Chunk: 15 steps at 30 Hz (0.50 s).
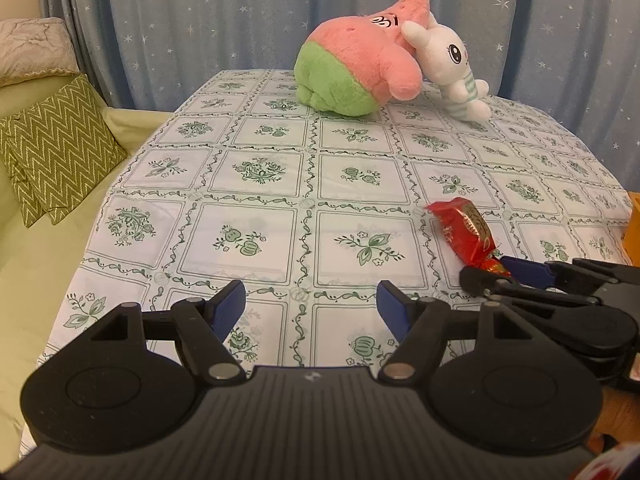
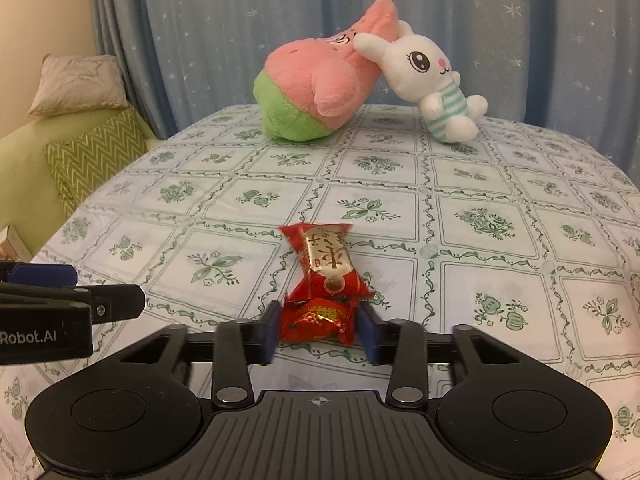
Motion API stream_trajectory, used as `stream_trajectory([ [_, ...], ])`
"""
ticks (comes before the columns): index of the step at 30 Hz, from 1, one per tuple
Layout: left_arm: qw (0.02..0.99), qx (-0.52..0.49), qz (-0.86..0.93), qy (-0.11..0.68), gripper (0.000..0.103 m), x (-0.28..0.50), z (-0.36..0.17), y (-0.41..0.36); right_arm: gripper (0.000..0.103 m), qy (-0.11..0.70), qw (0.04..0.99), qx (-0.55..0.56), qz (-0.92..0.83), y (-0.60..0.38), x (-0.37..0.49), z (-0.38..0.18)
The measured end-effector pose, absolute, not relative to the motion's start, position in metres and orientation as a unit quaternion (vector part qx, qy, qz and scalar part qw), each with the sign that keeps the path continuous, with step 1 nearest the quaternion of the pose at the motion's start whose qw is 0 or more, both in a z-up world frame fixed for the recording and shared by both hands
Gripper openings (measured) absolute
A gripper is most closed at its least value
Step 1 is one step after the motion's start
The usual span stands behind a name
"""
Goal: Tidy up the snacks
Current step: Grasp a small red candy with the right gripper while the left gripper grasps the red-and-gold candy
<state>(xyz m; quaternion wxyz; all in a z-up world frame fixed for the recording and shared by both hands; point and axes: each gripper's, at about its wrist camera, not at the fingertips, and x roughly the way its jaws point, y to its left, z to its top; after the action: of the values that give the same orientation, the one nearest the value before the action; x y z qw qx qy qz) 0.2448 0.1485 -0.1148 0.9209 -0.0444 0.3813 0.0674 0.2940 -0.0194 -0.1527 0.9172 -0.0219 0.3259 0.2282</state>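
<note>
Near the table's (image 2: 500, 184) front edge, my right tongs (image 2: 318, 330) angle down, pinching the red candy (image 2: 324, 280) by its near end; left tongs (image 1: 311, 306) hover spread, empty, just beside.

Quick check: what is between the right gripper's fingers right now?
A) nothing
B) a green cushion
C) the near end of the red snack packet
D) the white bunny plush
C: the right gripper has its blue pads against the near end of the red snack packet.
</note>
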Motion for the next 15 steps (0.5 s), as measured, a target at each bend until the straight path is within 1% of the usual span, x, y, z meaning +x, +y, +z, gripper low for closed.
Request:
stream_trajectory([
  [7,0.922,-0.051,0.048,0.38,0.069,0.246,-0.115,0.141,0.034,0.331,0.918,-0.038,0.218,-0.045,0.276,-0.15],
  [15,0.925,-0.089,-0.018,0.37,0.069,0.26,-0.116,0.116,0.034,0.332,0.923,-0.042,0.189,-0.092,0.275,-0.134],
])
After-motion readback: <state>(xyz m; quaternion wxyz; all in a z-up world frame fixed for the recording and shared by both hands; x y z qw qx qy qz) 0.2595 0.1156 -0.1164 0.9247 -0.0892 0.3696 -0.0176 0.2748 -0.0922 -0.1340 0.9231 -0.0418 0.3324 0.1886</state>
